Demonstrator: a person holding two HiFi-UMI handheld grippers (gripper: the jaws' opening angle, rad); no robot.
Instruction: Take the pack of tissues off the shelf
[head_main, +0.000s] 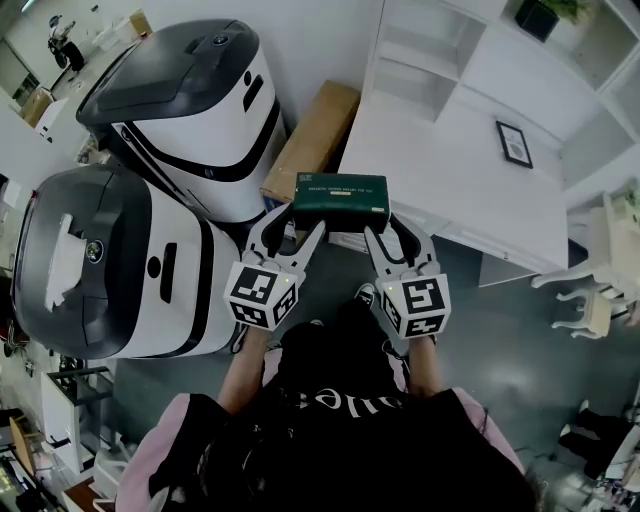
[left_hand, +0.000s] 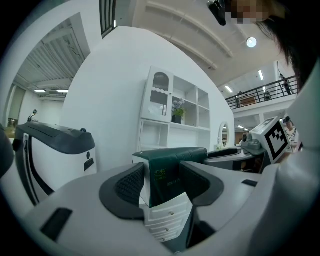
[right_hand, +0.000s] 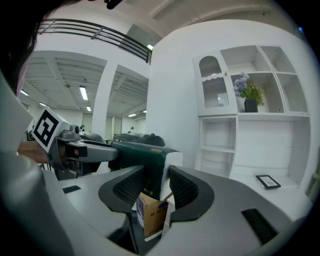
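The pack of tissues (head_main: 340, 200) is a dark green block with white ends, held in the air in front of the white shelf unit (head_main: 455, 170). My left gripper (head_main: 297, 224) is shut on its left end and my right gripper (head_main: 388, 230) on its right end. In the left gripper view the pack (left_hand: 167, 162) sits between the ribbed pads of the left gripper (left_hand: 162, 176). Seen from the right gripper view, the pack (right_hand: 142, 155) fills the gap of the right gripper (right_hand: 156, 184), and the left gripper's marker cube shows beyond it.
Two large white-and-grey machines (head_main: 190, 100) (head_main: 100, 260) stand at the left. A cardboard box (head_main: 312, 135) leans between them and the shelf. A small picture frame (head_main: 514, 143) lies on the shelf top, with a potted plant (head_main: 545, 15) higher up. A white chair (head_main: 590, 285) is at the right.
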